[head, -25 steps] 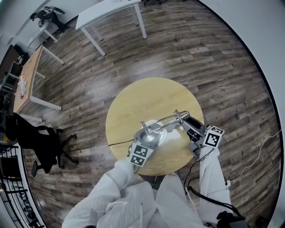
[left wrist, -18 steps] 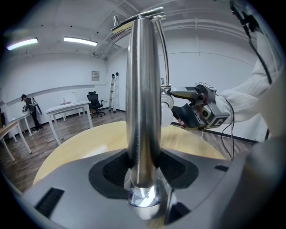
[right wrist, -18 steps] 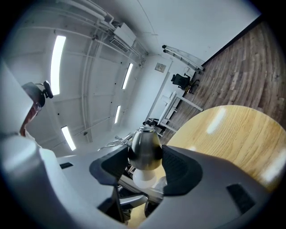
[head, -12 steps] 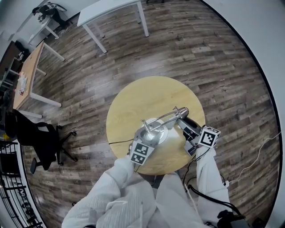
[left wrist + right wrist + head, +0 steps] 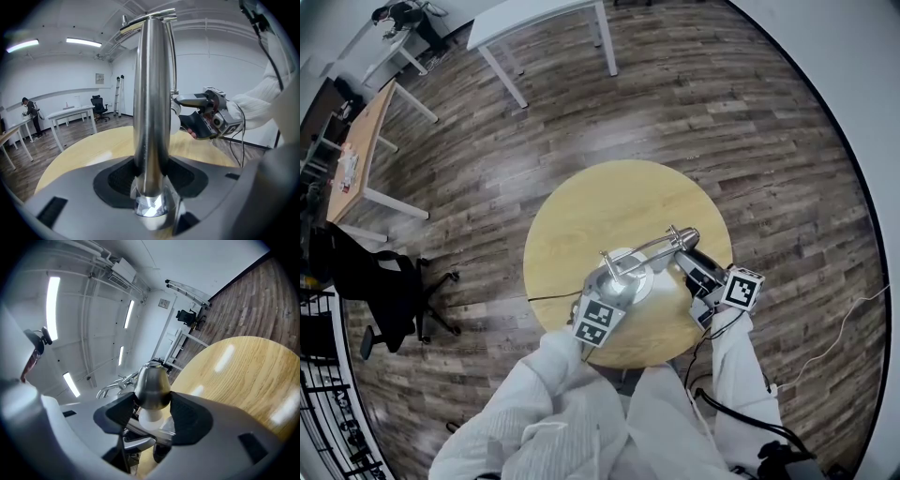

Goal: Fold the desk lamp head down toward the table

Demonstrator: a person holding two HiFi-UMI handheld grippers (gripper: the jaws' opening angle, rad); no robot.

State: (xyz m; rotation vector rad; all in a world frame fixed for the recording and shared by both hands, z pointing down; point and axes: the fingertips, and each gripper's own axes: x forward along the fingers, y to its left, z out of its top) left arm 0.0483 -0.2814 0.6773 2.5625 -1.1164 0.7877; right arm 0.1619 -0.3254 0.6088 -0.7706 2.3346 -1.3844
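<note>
The left gripper (image 5: 151,187) is clamped hard on the desk lamp's upright post (image 5: 150,93), low down where the post meets its base, with the chrome tube pinched between both dark pads. That low hold is judged to be an anchor: the lamp is kept from tipping or sliding on the round table (image 5: 609,202) while force is put in higher up.

Out to the right of the post, at the end of the curved arm (image 5: 649,248), the lamp head (image 5: 151,389) is caught between the jaws of the right gripper (image 5: 151,413). The jaws are closed on the metal cone from both sides, and the white bulb (image 5: 151,418) is seen just below it. The head view places the lamp head (image 5: 684,242) beyond the post's right side, raised clear of the tabletop, with the right gripper (image 5: 696,266) reaching in from the near edge.

The fold is judged not yet done, since the head is held high beside the post. A downward swing about the joint is called for, with the post braced throughout.
</note>
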